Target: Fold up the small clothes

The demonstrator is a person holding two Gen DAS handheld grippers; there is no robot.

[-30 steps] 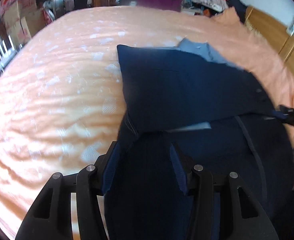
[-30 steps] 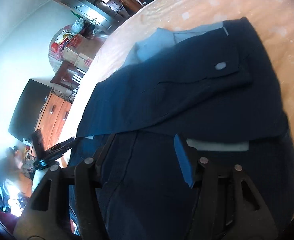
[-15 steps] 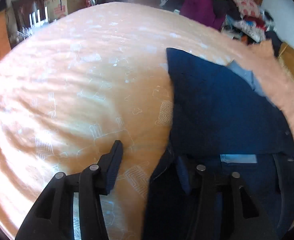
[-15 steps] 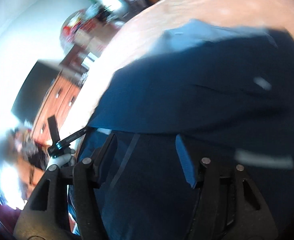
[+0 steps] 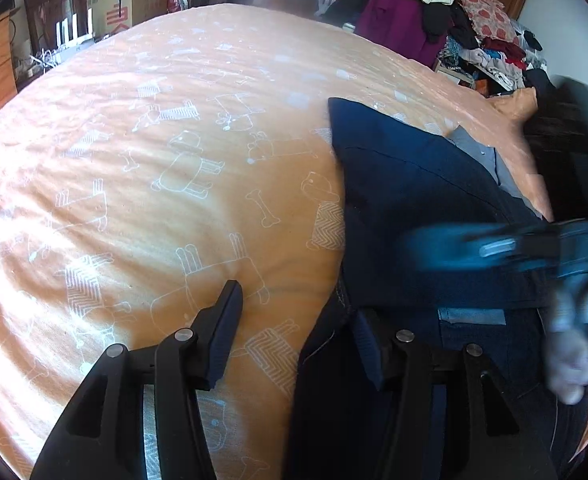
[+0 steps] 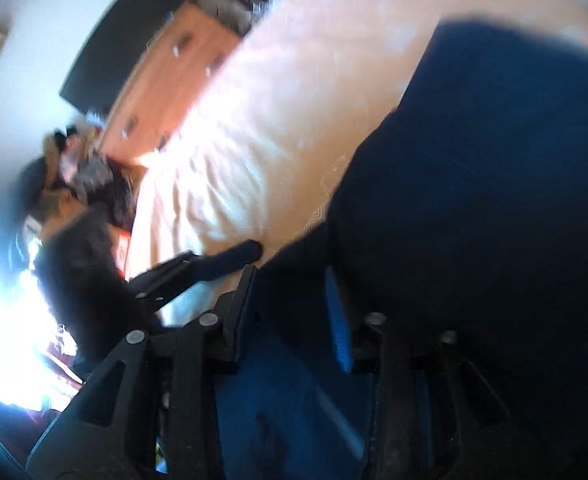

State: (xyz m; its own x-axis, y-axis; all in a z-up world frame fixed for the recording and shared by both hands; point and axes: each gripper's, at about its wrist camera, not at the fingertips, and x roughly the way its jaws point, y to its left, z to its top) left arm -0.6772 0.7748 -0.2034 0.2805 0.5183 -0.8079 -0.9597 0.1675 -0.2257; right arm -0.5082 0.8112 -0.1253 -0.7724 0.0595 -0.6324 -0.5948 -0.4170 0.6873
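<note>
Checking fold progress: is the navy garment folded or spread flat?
Folded: the navy garment has one layer doubled over another on the bed.

- No word, brand or number can be read in either view.
- The cardboard box (image 5: 124, 8) behind the bed carries a red printed mark, too small and blurred to make out.
- The orange bedsheet (image 5: 174, 184) bears only white outline drawings of dogs and bones, with no lettering.
- The pale patch (image 5: 472, 316) on the dark blue garment (image 5: 414, 184) shows no legible print.
- The right wrist view is too blurred for any text to be read.
</note>
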